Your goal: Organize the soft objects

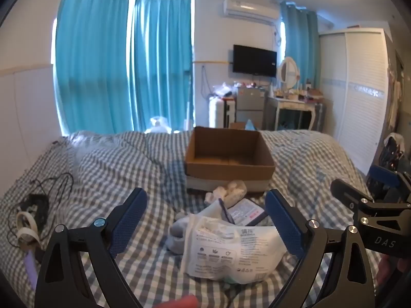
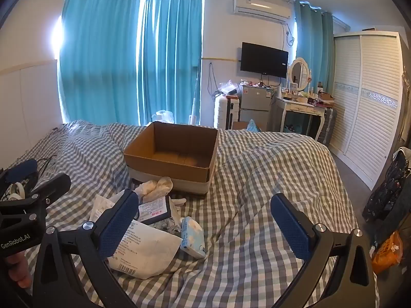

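A pile of soft items lies on the checked bed in front of an open cardboard box (image 1: 229,154) (image 2: 172,151). Nearest is a white printed plastic pouch (image 1: 231,249) (image 2: 146,251), with a grey sock (image 1: 176,233) at its left. A dark flat packet with a red-and-white label (image 1: 246,213) (image 2: 152,211) and crumpled white gloves (image 1: 231,191) (image 2: 156,186) lie nearer the box. A small blue-white tissue pack (image 2: 192,236) lies right of the pouch. My left gripper (image 1: 205,218) stands open above the pile, touching nothing. My right gripper (image 2: 205,220) is open too, over the tissue pack and bare bedding.
Black cables, a dark pouch and a white strap (image 1: 30,220) lie at the bed's left edge. Beyond the bed are teal curtains (image 1: 123,64), a fridge (image 2: 254,107), a dressing table (image 2: 303,107) and a white wardrobe (image 2: 367,102). An orange bag (image 2: 385,251) lies on the floor at right.
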`<action>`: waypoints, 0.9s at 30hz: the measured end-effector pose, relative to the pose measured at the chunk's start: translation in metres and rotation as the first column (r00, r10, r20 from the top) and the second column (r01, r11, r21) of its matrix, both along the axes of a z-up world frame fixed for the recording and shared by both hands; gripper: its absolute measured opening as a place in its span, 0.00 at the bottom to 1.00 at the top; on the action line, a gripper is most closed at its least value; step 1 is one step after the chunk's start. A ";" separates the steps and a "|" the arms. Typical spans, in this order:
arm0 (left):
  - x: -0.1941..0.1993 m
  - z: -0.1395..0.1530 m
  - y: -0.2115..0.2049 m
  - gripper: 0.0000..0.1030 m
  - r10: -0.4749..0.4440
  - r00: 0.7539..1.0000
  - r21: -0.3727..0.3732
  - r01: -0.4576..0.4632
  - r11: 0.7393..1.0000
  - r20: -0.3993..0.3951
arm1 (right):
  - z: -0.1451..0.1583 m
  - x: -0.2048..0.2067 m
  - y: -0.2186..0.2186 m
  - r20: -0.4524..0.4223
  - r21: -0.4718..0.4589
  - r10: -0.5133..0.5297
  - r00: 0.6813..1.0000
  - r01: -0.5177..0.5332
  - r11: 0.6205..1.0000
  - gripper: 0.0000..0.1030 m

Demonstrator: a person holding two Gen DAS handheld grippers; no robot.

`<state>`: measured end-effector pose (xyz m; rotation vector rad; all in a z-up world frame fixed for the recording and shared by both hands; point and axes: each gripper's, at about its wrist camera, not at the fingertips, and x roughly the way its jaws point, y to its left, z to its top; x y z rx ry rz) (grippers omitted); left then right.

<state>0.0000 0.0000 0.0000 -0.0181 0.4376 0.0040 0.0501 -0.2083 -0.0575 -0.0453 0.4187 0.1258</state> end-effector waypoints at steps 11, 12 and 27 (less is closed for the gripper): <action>0.002 -0.001 0.001 0.93 0.003 1.000 -0.011 -0.003 1.000 -0.005 | 0.000 0.000 0.000 -0.003 -0.003 0.000 1.000 0.000 1.000 1.00; 0.002 -0.001 0.002 0.93 0.004 1.000 -0.010 -0.004 1.000 -0.005 | 0.000 0.000 0.000 -0.003 -0.003 0.000 1.000 0.000 1.000 1.00; 0.001 0.000 0.004 0.93 -0.003 1.000 -0.007 0.003 1.000 0.001 | -0.001 0.000 0.002 -0.005 -0.003 0.000 1.000 0.000 1.000 1.00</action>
